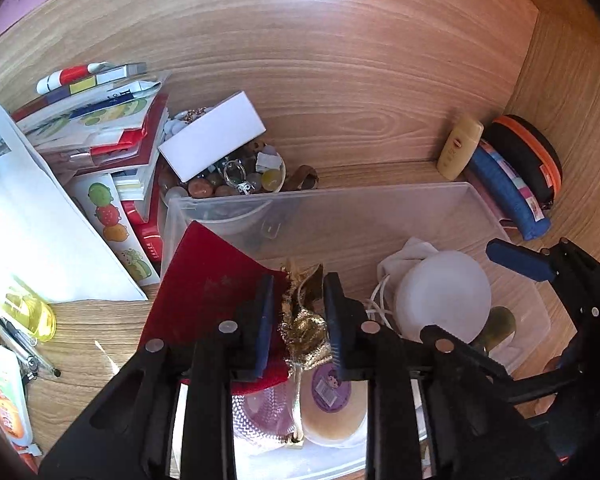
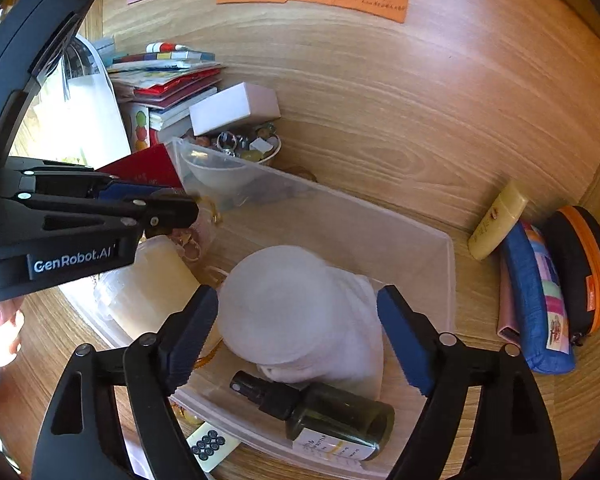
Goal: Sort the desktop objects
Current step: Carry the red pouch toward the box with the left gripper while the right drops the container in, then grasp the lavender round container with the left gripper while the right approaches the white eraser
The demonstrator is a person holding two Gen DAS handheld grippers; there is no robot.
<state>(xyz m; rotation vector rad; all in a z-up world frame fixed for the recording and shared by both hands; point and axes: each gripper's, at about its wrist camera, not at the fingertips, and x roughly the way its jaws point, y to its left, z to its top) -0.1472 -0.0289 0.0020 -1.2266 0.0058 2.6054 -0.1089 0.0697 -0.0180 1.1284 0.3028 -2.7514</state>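
Daylight enters hard from the left in both views — the white paper sheet (image 1: 40,236) clips to pure white on the left wrist camera, and the same zone blows out beside the black left gripper body (image 2: 52,216) on the right wrist one. The warm wood-grain desk surface (image 1: 340,92) is evenly lit, shadows soft. Strong fisheye bending, black vignette in the corners. The round frosted white lid (image 2: 276,300) is smeared and soft; the dark green glass spray bottle (image 2: 328,416) is sharp.
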